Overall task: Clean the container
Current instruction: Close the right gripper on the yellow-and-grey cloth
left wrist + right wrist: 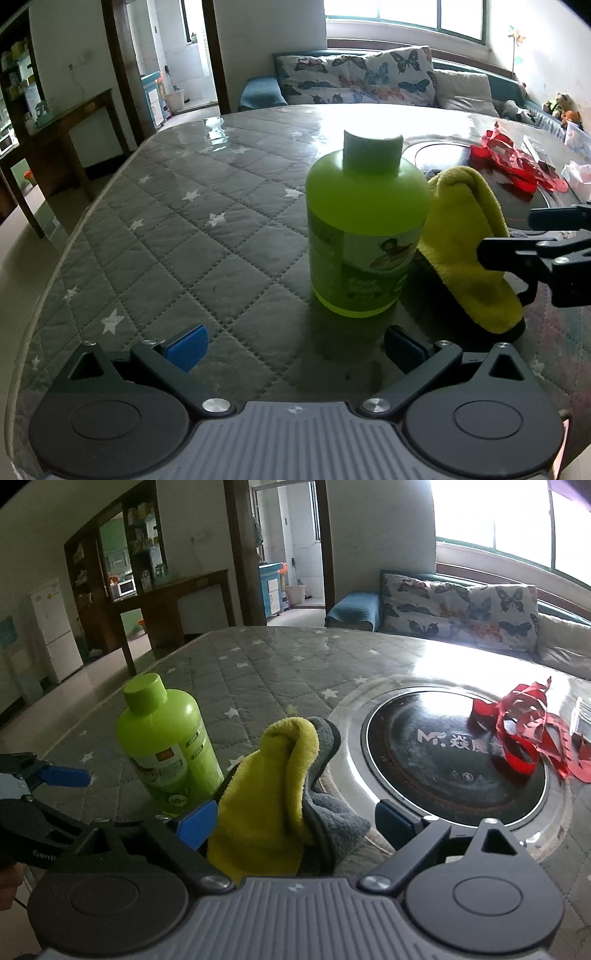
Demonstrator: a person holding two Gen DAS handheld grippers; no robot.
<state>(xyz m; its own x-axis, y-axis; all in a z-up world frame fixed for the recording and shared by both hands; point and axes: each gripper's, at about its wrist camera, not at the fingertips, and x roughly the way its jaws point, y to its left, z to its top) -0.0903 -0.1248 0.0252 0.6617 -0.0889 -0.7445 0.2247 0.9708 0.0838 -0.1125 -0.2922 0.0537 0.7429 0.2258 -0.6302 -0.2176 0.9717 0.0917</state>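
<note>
This is a living room with a sofa (369, 77) under a bright window. In front sits a round worktop (177, 229) with a grey cover that has white stars on it. A round black cooker plate (443, 760) is set in the middle of the worktop, and some red paper strips (517, 731) lie on it at about 2 o'clock in the right claw's view.

The green bottle (365, 229) stands up straight on the worktop with its cap on. In the left view it is at 12 o'clock, just ahead of the left claw (295, 347). The left claw is wide open and holds nothing. The bottle is not yet between its blue pads (186, 347).

A yellow and grey cloth (273, 797) stands in a bunched heap just beside the bottle, at 3 o'clock from it in the left view. It looks like it touches the bottle, but I cannot be sure. The right claw (295, 823) is wide open too. The cloth sits between its fingers, but they do not squeeze it yet.

I think the cleaning has not begun. This looks like the pick-up step. Next, the right claw should close on the cloth, near its thick middle so it does not slip. The left claw should move forward around the bottle and hold it firm, so it does not tip when the cloth rubs it.
</note>
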